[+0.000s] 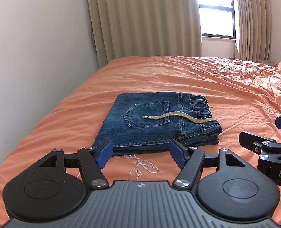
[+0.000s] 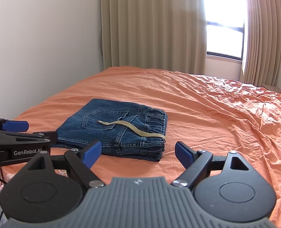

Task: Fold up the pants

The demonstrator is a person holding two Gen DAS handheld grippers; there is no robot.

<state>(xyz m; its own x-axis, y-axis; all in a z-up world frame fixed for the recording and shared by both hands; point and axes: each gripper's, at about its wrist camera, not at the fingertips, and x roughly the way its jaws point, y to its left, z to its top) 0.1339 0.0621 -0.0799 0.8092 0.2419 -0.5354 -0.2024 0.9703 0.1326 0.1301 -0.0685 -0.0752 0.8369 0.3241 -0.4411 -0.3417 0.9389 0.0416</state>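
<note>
Blue denim pants (image 1: 151,125) (image 2: 117,131) lie folded into a compact rectangle on the orange bed, back pocket up, elastic waistband to the right. A tan drawstring (image 1: 178,116) (image 2: 132,128) trails across the top. My left gripper (image 1: 140,153) hovers open just short of the stack's near edge, nothing between its blue pads. My right gripper (image 2: 138,154) is also open and empty, a little short of the waistband corner. Each gripper shows at the edge of the other's view: the right gripper (image 1: 269,133) and the left gripper (image 2: 22,131).
The wrinkled orange sheet (image 1: 225,87) (image 2: 225,117) covers the bed. A white wall (image 1: 36,57) runs along the left side. Beige curtains (image 1: 144,19) and a bright window (image 1: 216,9) stand behind. White thread loops (image 1: 144,166) lie on the sheet near the stack.
</note>
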